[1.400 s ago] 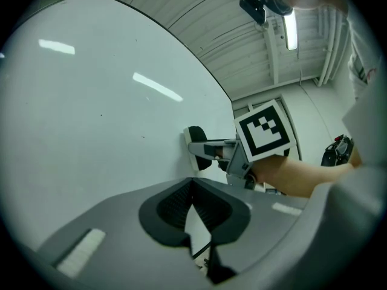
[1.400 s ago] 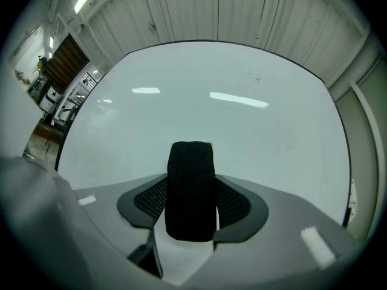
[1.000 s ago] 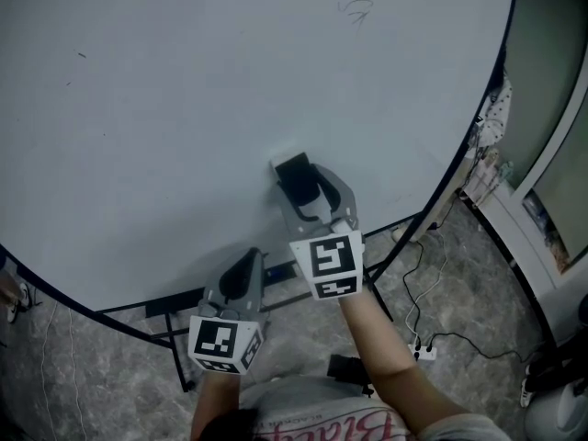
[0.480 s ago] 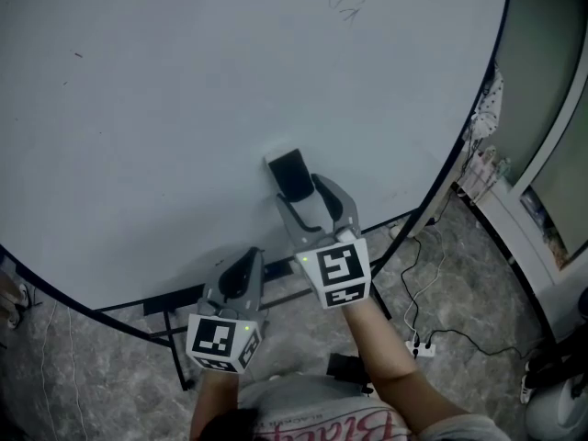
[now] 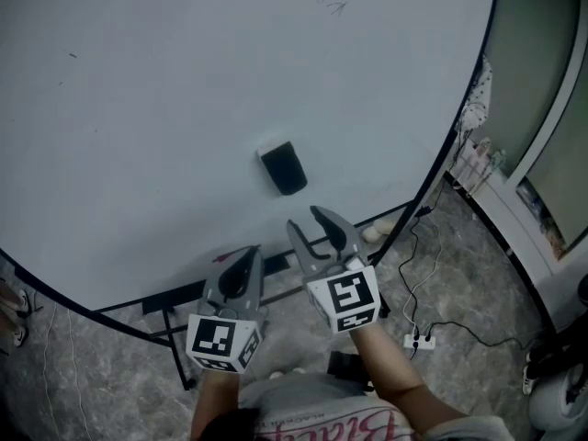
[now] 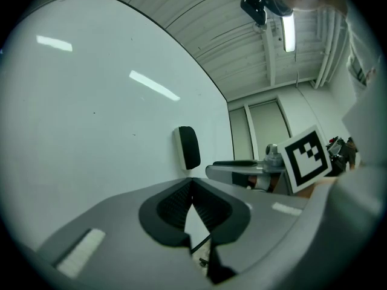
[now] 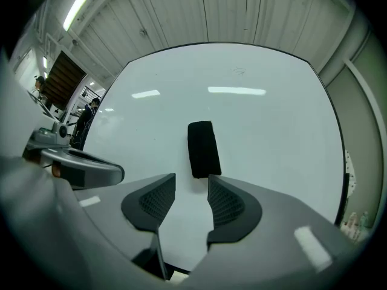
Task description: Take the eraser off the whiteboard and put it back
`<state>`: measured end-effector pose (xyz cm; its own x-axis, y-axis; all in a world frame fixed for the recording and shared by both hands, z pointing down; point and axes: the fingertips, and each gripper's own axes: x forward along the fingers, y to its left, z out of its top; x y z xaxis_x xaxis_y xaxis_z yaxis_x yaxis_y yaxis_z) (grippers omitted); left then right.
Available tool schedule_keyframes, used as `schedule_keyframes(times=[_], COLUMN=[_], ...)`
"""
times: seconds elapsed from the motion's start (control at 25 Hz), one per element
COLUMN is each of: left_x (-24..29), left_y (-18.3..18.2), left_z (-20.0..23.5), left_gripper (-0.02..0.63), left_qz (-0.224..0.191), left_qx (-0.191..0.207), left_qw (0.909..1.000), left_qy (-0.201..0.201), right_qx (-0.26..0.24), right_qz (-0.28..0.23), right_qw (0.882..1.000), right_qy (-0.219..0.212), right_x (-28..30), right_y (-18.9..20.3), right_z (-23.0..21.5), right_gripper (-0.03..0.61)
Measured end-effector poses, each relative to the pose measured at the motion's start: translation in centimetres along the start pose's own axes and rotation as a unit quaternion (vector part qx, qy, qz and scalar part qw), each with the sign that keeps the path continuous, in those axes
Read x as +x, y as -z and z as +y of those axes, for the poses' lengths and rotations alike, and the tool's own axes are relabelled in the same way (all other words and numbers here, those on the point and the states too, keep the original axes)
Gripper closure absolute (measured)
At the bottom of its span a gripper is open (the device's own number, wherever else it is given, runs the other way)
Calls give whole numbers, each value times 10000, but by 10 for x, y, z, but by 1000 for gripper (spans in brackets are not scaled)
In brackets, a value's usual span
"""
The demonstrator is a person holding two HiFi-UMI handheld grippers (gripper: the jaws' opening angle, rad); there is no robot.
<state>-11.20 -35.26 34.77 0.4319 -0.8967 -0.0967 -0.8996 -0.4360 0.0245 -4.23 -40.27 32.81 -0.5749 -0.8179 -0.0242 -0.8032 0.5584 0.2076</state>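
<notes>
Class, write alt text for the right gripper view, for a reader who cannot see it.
A black eraser sits on a large whiteboard, just beyond the tips of the right gripper. Its grey jaws, which have just been closing, stand apart with nothing between them.

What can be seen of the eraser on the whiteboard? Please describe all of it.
The eraser is an oblong block with rounded corners: a black, matt outer body and a pale layer on the board side, seen edge-on in the left gripper view. It sits flat on the whiteboard, in its lower middle, slightly tilted in the head view. Only the board touches it.
</notes>
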Motion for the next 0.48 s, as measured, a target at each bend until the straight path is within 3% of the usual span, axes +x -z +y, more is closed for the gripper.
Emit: schedule_keyframes(times=[0.16, 0.28, 0.48], left_x=[-1, -4, -5], left_y=[0, 0, 1], left_z=[-1, -2, -3], left_gripper=[615, 615, 615], left_qz=[-2, -14, -2], left_qx=[-13, -14, -24], left_qw=[10000, 10000, 10000], left_qy=[24, 29, 33], right_qx=[-58, -37, 189], right_qz=[82, 48, 27], right_qw=[9999, 10000, 9998], right_qy=[-14, 19, -34], right_x=[-16, -28, -42], right_y=[7, 9, 11], right_z=[10, 16, 23], right_gripper=[472, 571, 577])
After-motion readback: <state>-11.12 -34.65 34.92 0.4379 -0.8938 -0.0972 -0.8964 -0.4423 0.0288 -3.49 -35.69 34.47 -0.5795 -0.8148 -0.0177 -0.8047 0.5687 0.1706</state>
